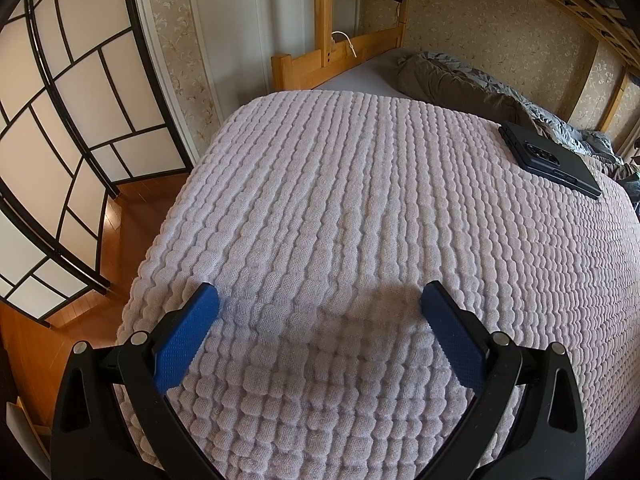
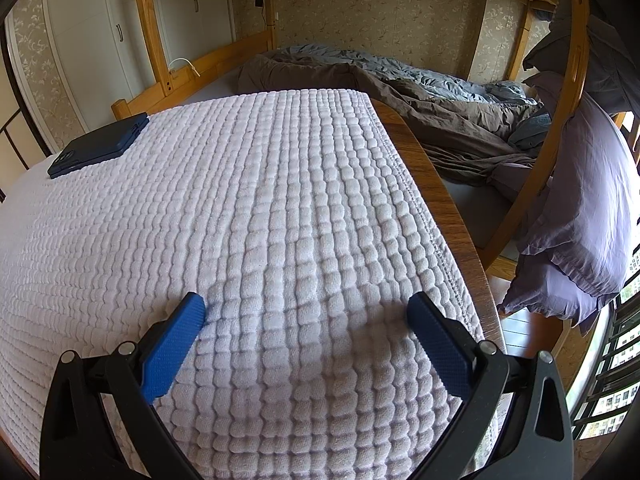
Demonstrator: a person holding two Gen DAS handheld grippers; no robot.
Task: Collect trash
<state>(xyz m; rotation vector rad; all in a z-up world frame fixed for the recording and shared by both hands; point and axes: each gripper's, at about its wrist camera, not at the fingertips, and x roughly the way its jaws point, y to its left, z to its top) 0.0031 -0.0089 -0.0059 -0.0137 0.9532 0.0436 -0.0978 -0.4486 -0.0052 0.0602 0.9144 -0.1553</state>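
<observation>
No trash shows in either view. A pale lilac waffle-textured cloth (image 1: 360, 208) covers a wooden table (image 2: 448, 208). My left gripper (image 1: 320, 300) hovers open just above the cloth near its front left corner, nothing between its blue pads (image 1: 182, 340). My right gripper (image 2: 306, 308) is also open and empty, low over the cloth (image 2: 240, 200) near the table's right edge. A dark blue phone in a case (image 1: 548, 158) lies flat on the cloth at the far side; the same phone (image 2: 100, 144) appears at the far left in the right wrist view.
Behind the table stands a wooden bunk bed (image 1: 332, 52) with a rumpled brown and grey duvet (image 2: 420, 100). A purple pillow (image 2: 580, 208) hangs at the right by the bed frame. A black-framed paper screen (image 1: 60, 120) stands left over wooden floor (image 1: 132, 208).
</observation>
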